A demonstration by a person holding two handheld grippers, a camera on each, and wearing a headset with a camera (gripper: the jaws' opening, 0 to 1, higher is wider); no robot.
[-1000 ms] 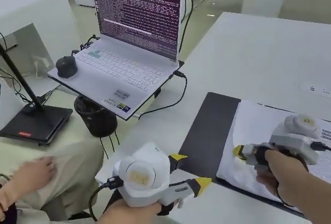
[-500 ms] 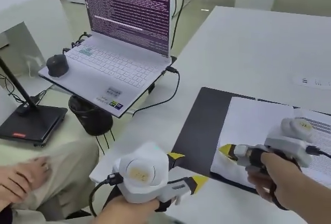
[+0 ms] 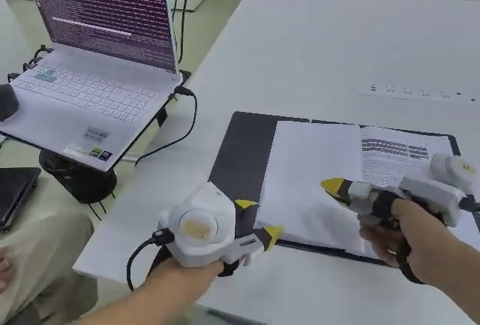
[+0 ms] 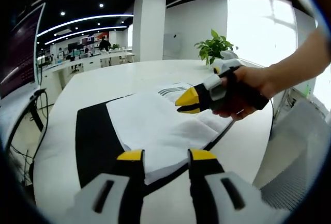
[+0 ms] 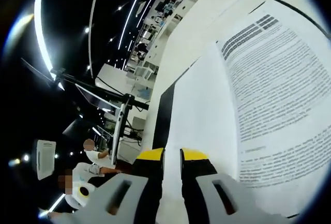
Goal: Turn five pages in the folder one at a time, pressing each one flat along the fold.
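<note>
A black folder [image 3: 238, 161] lies open on the white table, with a blank white page [image 3: 307, 164] on its left half and a printed page [image 3: 397, 152] right of the fold. My right gripper [image 3: 334, 188] is shut with nothing in it, low over the blank page, tips pointing left. The right gripper view has the blank page [image 5: 201, 115] under my right gripper [image 5: 171, 154] and the printed page [image 5: 279, 79] to the right. My left gripper [image 3: 260, 220] is open and empty at the folder's near left corner. From the left gripper [image 4: 165, 155] I see the folder [image 4: 93, 136] and the right gripper [image 4: 187, 103].
An open laptop [image 3: 90, 55] sits on a stand left of the table, its cable [image 3: 184, 118] hanging by the table edge. A flat white strip [image 3: 409, 92] lies beyond the folder. The table's near edge runs just under my left gripper. A potted plant [image 4: 217, 45] stands far off.
The head camera has swung right, bringing the whole folder into view. My right gripper has moved from the blank page's outer edge inward toward the fold. The left gripper stays near the folder's corner.
</note>
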